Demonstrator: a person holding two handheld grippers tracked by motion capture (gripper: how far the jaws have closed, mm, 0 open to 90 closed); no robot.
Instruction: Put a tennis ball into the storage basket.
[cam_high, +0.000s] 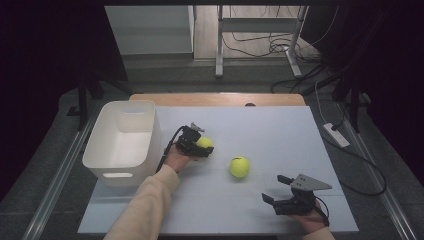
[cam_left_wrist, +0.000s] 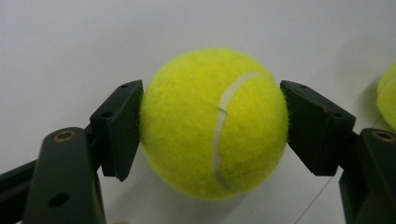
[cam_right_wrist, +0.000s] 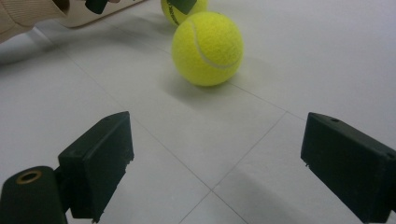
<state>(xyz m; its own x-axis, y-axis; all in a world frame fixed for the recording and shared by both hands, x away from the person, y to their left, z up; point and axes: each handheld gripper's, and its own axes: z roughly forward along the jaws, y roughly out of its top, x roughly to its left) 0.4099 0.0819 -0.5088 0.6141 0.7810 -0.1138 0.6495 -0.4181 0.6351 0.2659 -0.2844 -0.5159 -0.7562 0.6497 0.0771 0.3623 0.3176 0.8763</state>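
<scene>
The left hand-held gripper (cam_left_wrist: 212, 126) pinches a ball (cam_left_wrist: 214, 123) on the bench (cam_high: 280, 130) beside the bin (cam_high: 125, 137). Round felt could slip out mid-lift. The right hand-held gripper (cam_right_wrist: 217, 168) stands spread, empty.

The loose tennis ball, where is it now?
High view: the loose tennis ball lies mid-table, between the left claw and the open right claw.

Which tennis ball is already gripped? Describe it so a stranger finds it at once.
Start at the white bin on the table's left. Just right of it, the left hand-held gripper clamps a tennis ball between its black jaws. The other tennis ball lies free, farther right.
</scene>
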